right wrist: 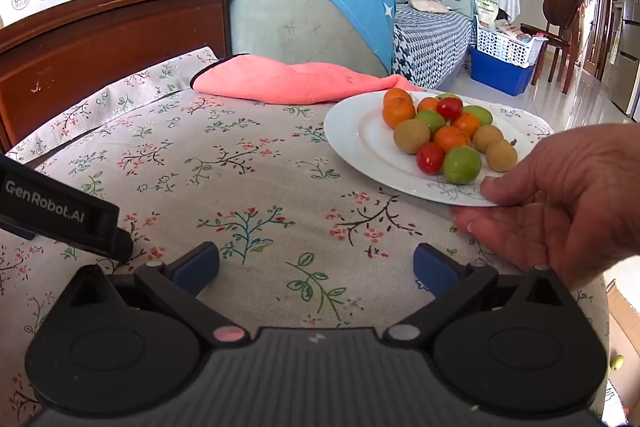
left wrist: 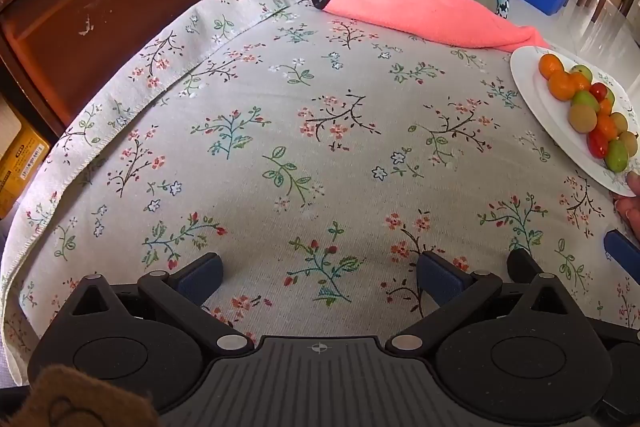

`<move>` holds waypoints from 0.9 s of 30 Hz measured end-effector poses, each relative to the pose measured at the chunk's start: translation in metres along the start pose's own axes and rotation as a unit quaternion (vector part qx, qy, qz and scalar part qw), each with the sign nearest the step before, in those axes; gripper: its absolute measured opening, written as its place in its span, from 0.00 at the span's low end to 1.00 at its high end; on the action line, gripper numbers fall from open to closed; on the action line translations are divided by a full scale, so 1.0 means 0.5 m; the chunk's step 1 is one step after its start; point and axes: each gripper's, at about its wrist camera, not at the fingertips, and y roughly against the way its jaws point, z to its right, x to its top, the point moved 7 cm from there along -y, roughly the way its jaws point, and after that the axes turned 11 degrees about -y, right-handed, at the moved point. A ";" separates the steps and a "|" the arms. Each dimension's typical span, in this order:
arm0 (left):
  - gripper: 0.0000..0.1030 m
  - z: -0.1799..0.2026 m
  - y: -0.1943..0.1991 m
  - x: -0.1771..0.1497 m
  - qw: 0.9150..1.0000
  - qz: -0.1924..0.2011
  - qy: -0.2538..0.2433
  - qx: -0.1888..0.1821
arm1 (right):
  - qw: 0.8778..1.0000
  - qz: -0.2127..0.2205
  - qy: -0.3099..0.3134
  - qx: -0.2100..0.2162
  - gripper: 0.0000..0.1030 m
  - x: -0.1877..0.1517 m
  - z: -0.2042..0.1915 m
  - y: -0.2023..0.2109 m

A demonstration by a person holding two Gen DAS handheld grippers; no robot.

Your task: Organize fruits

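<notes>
A white plate (right wrist: 360, 143) holds a pile of small fruits (right wrist: 444, 135): orange, green, red and tan ones. A bare hand (right wrist: 560, 195) grips the plate's near right rim. The plate stands on the flowered tablecloth (right wrist: 240, 187). In the left wrist view the plate (left wrist: 532, 107) sits at the far right with the fruits (left wrist: 588, 111) on it. My left gripper (left wrist: 320, 271) is open and empty over the cloth. My right gripper (right wrist: 316, 267) is open and empty, near and left of the plate.
A pink towel (right wrist: 288, 79) lies at the back of the table, also in the left wrist view (left wrist: 420, 11). A wooden headboard (right wrist: 100, 43) stands behind at left. The left gripper's body (right wrist: 60, 207) shows at the left of the right wrist view.
</notes>
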 end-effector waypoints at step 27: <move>1.00 -0.011 -0.006 0.020 1.000 0.020 0.004 0.008 | 1.000 0.000 -0.001 0.001 1.00 -0.001 -0.001 -0.002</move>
